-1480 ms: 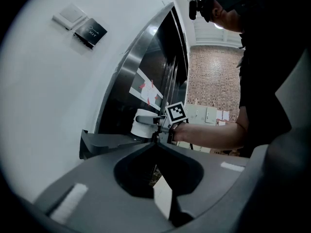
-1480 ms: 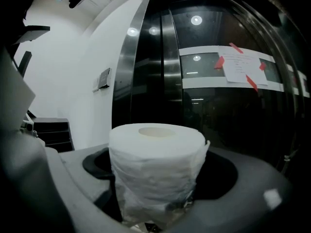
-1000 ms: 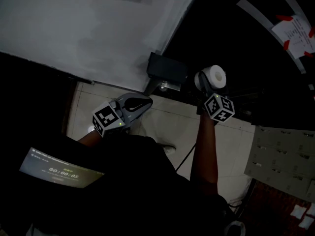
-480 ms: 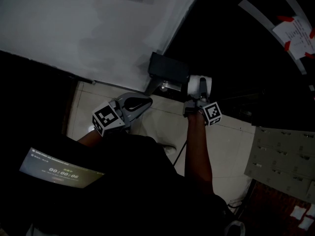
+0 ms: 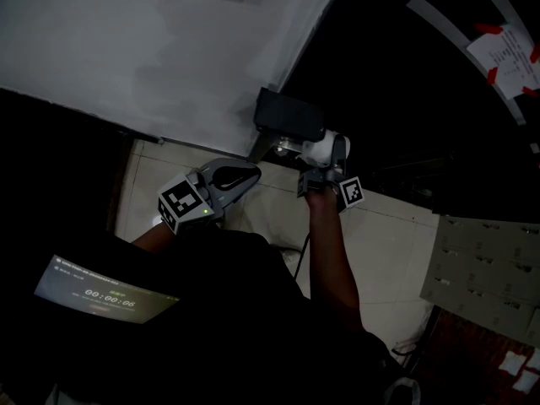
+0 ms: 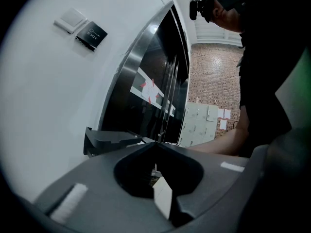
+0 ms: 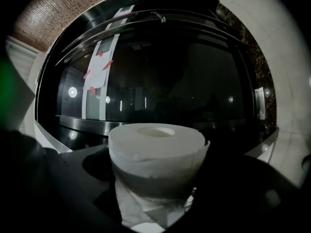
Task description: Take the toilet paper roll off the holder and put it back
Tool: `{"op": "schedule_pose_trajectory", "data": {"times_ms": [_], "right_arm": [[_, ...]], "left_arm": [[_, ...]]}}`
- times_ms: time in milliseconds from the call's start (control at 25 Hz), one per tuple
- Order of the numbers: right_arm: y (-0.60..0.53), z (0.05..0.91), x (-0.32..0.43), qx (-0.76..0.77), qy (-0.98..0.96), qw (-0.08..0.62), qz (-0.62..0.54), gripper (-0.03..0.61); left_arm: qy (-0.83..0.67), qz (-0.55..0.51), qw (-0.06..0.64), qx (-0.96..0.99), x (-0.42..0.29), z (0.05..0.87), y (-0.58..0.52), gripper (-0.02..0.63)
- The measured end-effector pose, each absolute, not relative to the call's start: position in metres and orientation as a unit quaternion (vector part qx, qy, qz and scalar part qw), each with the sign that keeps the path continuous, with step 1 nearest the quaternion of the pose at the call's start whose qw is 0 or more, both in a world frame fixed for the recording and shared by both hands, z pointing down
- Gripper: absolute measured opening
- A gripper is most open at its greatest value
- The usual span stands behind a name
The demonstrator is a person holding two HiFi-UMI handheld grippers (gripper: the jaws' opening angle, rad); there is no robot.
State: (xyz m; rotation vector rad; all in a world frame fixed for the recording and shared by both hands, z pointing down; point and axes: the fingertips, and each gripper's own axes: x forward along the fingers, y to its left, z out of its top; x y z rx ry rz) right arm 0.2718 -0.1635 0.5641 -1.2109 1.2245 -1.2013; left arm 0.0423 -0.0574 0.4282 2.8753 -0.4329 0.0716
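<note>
Under the dark holder [image 5: 288,115] on the white wall, my right tool [image 5: 327,154] is clamped on the toilet paper roll [image 5: 321,148], one jaw on each curved side. The roll is off the holder and carried in the air just beside the holder's lower right edge. I cannot tell from the head view whether the paper touches the housing yet.

In the right gripper view the roll [image 7: 156,152] fills the space between the jaws. Its open core faces the top of that view, so its axis runs crosswise to the way the tool points. A loose tail of paper hangs from it toward the camera.

What the coming move turns on, as I judge it, is that core. The holder lies up and to the left of the roll in the head view, and the core will have to be lined up with whatever bar sits under the housing. That bar is too dark for me to make out.

My left tool [image 5: 240,175] hangs lower and further left, near the holder but apart from it, with its jaws together on nothing. The right arm is plainly the nearer one and already has the load.
</note>
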Motion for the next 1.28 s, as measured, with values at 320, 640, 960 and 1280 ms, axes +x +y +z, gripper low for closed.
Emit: {"op": "schedule_pose_trajectory", "data": {"times_ms": [320,640,960,1280], "right_arm": [[-0.169,0.57,0.246,-0.488,0.504,0.492,-0.514,0.466],[-0.175,0.574,0.218,-0.481,0.508,0.478,-0.531,0.465],[-0.182,0.58,0.184,-0.478,0.527,0.456,-0.534,0.466],[-0.181,0.571,0.156,-0.497,0.509,0.458,-0.533,0.465]], "left_arm": [[-0.148,0.025,0.118,0.982,0.041,0.429,-0.057,0.0],[-0.152,0.023,0.118,0.981,0.04,0.43,-0.058,0.0],[-0.156,0.023,0.118,0.98,0.038,0.43,-0.059,0.0],[-0.155,0.02,0.117,0.981,0.042,0.428,-0.058,0.0]]}}
